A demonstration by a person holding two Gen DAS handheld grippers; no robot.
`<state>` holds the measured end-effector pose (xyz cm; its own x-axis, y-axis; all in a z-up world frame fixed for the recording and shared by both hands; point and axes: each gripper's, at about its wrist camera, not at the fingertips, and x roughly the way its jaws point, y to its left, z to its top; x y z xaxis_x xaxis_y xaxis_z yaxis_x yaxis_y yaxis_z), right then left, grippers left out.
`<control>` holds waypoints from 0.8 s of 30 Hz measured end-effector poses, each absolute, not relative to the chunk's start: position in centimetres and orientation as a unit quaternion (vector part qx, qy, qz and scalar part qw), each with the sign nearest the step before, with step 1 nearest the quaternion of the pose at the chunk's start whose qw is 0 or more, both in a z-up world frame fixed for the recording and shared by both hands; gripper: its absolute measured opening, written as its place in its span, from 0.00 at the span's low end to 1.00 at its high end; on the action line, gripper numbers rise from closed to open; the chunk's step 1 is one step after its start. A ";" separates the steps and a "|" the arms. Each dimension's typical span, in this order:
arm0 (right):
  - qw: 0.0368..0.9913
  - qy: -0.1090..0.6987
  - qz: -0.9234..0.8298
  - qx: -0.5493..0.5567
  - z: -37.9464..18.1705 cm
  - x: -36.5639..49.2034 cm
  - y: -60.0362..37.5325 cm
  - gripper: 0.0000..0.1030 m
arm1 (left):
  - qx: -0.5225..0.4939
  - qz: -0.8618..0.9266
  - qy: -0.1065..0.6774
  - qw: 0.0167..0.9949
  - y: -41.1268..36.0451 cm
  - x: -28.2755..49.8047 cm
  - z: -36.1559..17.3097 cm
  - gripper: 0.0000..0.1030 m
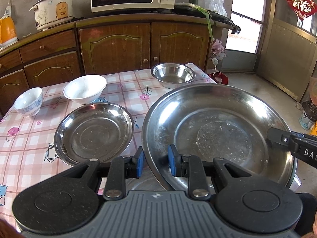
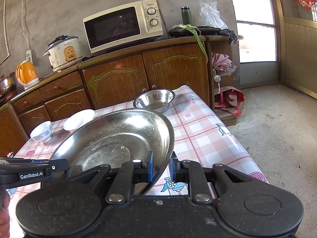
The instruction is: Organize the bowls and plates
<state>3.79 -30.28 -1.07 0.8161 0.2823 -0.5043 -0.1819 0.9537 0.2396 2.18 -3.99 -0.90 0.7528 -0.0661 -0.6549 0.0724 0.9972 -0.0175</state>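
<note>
Two black grippers straddle the rim of a large round steel plate (image 1: 218, 136) tilted above the pink checked tablecloth (image 1: 25, 138); left gripper (image 1: 154, 163) and right gripper (image 2: 161, 168) stand parted, pads not pinching; a smaller steel plate (image 1: 93, 131), two white bowls and a steel bowl (image 1: 172, 75) sit beyond.

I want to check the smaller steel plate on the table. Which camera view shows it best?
The left wrist view: the smaller round steel plate lies there nearly whole on the checked tablecloth. In the right wrist view, the large steel plate hides it.
</note>
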 end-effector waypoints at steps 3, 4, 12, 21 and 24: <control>0.948 0.278 0.125 0.088 -1.2 3.8 -30.2 0.21 | 0.004 -0.035 0.350 0.936 -3.8 2.0 -1.0 0.24; 0.948 0.279 0.126 0.088 -1.2 3.8 -30.1 0.21 | 0.004 -0.035 0.350 0.936 -3.7 2.0 -1.0 0.24; 0.946 0.283 0.133 0.084 -1.4 3.7 -29.6 0.21 | 0.002 -0.030 0.352 0.935 -3.2 1.7 -1.0 0.24; 0.944 0.289 0.141 0.078 -1.7 3.8 -29.1 0.21 | 0.001 -0.024 0.356 0.934 -2.5 1.3 -1.2 0.24; 0.943 0.292 0.144 0.076 -1.8 3.7 -28.8 0.21 | 0.001 -0.022 0.358 0.934 -2.2 1.2 -1.3 0.24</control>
<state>3.72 -28.82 -1.79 0.7882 0.3156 -0.5283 -0.2271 0.9471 0.2269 1.24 -2.25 -1.34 0.7430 -0.0405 -0.6681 0.0425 0.9990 -0.0133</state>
